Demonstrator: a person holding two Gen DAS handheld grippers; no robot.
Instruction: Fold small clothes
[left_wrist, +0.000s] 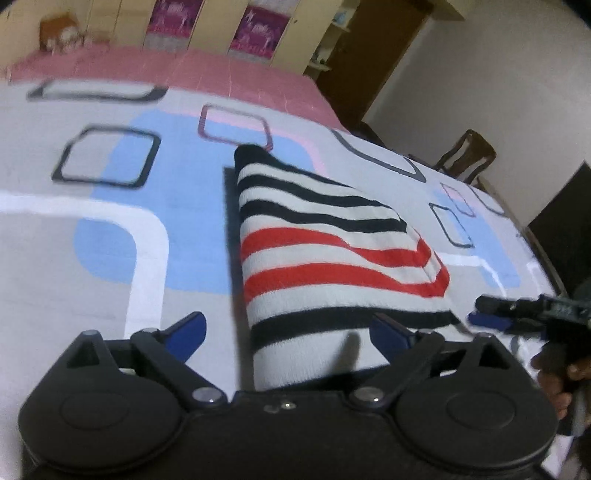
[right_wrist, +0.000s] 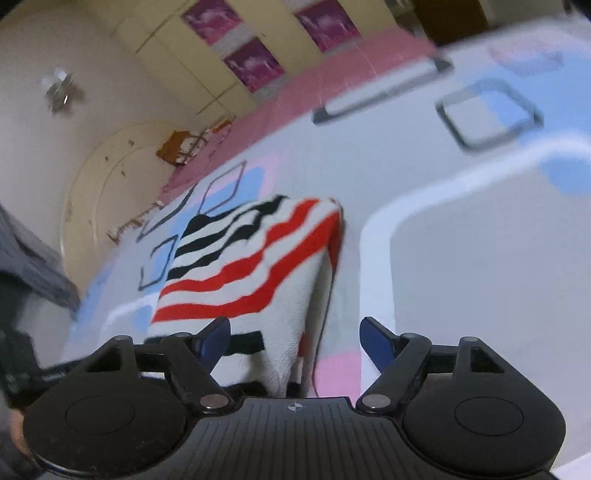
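Both of my tongs are let go and stand wide, with nothing pinched in them. My left gripper (left_wrist: 286, 334) has its two blue fingertips (left_wrist: 188, 328) spread apart, and the near end of the striped sweater (left_wrist: 325, 258) lies between them without touching the pads. My right gripper (right_wrist: 295, 338) is spread too; its left blue tip sits over the near edge of the sweater (right_wrist: 251, 266), and the other tip is over the bare bed sheet (right_wrist: 480, 277).

Some parts are hard to see. Both views are blurry, mostly at the far side of the bed. The near end of the sweater is hidden under each gripper body. In the left view my right gripper (left_wrist: 491, 314) pokes in from the right edge, cut off, with a bit of the hand (left_wrist: 554, 373) holding it. I cannot tell what the small brown and white things at the far corner of the bed are.

I count one sweater, folded, with black, red and white stripes. I count two grippers and one bed. One wooden chair (left_wrist: 465, 155) stands past the bed's right edge.

The sweater lies flat near the near edge of the bed, on the sheet with blue patches and dark square outlines. A pink cover (left_wrist: 166, 70) runs along the far edge.
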